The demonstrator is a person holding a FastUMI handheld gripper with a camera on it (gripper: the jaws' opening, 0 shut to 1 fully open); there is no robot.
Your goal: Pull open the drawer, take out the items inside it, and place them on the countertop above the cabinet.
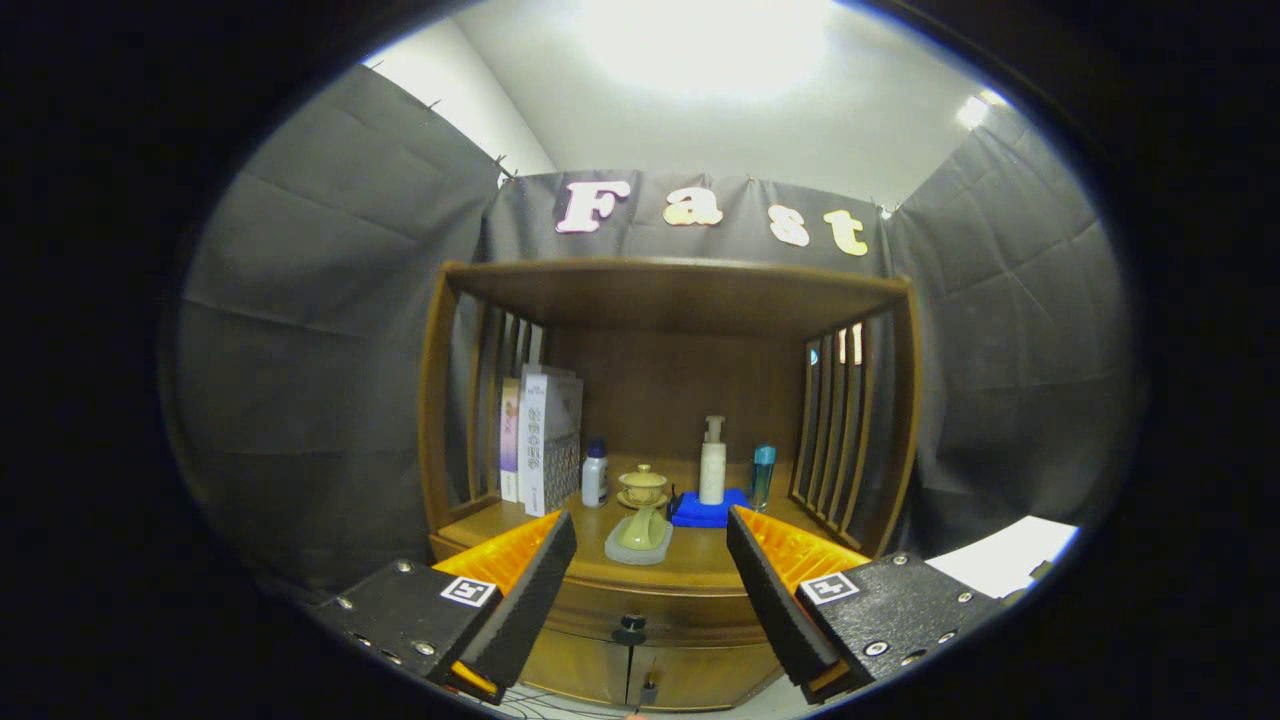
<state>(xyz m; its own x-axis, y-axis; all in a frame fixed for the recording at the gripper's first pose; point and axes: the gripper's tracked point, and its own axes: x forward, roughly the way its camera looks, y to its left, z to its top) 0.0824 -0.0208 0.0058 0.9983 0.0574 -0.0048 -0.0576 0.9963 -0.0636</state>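
Note:
A wooden cabinet stands ahead with its countertop [690, 566] under an open shelf frame. Below the countertop edge runs the drawer front [650, 612], closed, with a small dark knob [630, 631] at its middle. My gripper [650, 540] is open, its two fingers spread wide, held back from the cabinet with the knob below and between them. Nothing is between the fingers. What lies inside the drawer is hidden.
On the countertop stand boxes [545, 440] at the left, a small white bottle [595, 474], a yellow-green lidded cup [642, 488], a green object on a clear tray [640, 535], a pump bottle [712, 462] on a blue pad [708, 512] and a teal bottle [763, 475]. Two lower doors [640, 675] sit under the drawer.

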